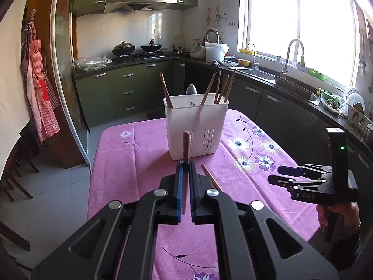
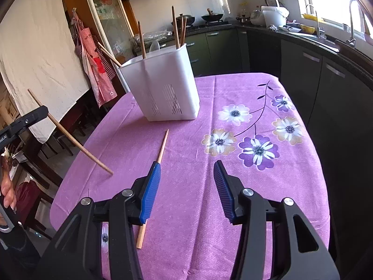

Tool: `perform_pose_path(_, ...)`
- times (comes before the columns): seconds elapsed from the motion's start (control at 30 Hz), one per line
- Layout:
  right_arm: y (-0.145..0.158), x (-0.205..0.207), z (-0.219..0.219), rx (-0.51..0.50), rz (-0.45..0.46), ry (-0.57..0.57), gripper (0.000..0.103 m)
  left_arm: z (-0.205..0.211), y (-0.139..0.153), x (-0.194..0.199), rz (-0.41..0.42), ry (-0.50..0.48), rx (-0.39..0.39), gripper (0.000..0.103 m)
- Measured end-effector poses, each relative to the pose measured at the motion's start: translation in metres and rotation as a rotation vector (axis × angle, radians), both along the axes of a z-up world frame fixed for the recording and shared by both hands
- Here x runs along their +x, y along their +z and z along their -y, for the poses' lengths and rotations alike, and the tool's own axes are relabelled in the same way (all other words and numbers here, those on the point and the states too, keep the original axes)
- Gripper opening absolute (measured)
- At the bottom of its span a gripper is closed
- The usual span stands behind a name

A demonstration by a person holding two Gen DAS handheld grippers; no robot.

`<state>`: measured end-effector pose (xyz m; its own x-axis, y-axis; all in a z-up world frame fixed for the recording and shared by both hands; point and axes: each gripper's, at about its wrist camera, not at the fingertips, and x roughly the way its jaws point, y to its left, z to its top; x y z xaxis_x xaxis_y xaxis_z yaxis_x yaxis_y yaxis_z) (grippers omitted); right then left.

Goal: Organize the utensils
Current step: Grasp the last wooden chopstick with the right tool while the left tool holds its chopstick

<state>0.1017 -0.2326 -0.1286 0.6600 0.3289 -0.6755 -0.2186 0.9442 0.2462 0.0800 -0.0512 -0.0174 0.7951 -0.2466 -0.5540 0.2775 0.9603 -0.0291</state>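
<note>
Left wrist view first: my left gripper [image 1: 185, 163] is clamped tight on one chopstick [image 1: 185, 144], which stands nearly upright between the blue pads, its top end poking up at twelve o'clock in front of the white utensil holder [image 1: 198, 126]. The holder sits on the pink flowered tablecloth [image 1: 130, 154], dead ahead at twelve, with several chopsticks and a spoon already leaning inside. A second chopstick, the loose chopstick [image 1: 211, 177], lies on the cloth just beside my jaws at one o'clock, and my right gripper [image 1: 283, 175] hangs in at three o'clock, hand below it. Now the right wrist view: jaws apart, nothing between them, the loose one [image 2: 160, 154] running under the left pad from twelve down to six, the holder [image 2: 163, 86] up at eleven. The held stick [image 2: 70, 137] slants across at nine o'clock. Risks, as I judge them: the grip is on one narrow point, so the stick could pivot or slide on the way over; its lower end could catch the holder's rim and tip it; and my right jaws, offset from the loose stick, could shove it and roll it toward the table edge.
</note>
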Motion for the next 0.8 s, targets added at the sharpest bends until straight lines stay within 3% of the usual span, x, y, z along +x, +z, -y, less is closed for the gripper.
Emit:
perform_pose_path(0.43, -0.039, 0.113, -0.1, -0.208, -0.222, 0.177, 0.048, -0.003, -0.004, -0.008, 0.002, -0.024, 0.006, 0.005)
perform_pose_path(0.67, -0.064, 0.136, -0.124, -0.292, -0.293, 0.176, 0.046, -0.008, -0.004, -0.009, 0.002, -0.032, 0.0, 0.005)
perform_pose_path(0.8, -0.066, 0.141, -0.129, -0.318, -0.28, 0.162, 0.041, -0.009, -0.004, -0.01, 0.002, -0.032, 0.0, 0.005)
